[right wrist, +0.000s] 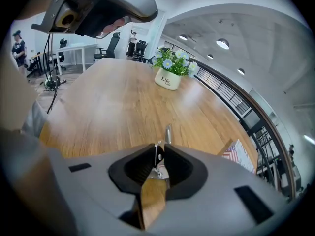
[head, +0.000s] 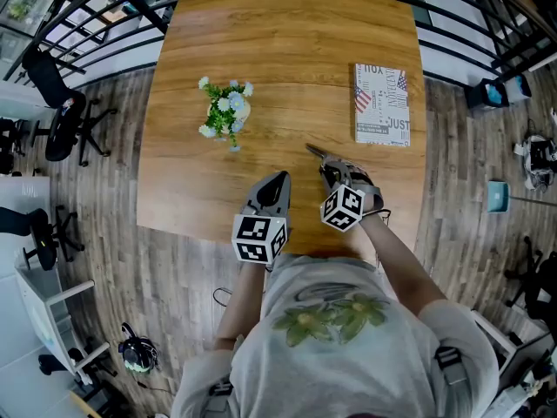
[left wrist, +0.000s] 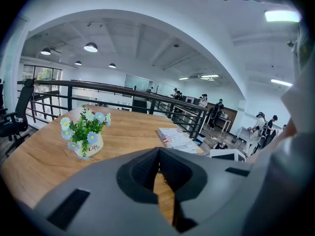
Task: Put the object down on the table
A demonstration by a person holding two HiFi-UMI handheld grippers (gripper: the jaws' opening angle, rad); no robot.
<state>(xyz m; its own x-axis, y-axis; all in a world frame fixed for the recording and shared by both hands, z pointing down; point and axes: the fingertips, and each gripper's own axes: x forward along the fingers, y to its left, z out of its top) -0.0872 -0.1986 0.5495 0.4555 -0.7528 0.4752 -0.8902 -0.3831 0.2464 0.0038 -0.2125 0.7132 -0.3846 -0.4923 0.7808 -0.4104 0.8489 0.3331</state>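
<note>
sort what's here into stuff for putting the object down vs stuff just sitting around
For the job: small metal tool, between the jaws of the right gripper; table.

Just lying about: flower pot; book with a flag on its cover; left gripper, shut and empty.

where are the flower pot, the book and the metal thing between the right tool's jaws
flower pot (right wrist: 167, 78): right gripper view, front of the white pot
book (head: 382, 104): head view, middle of the cover
metal object (right wrist: 168, 132): right gripper view, the end sticking out past the jaws
</note>
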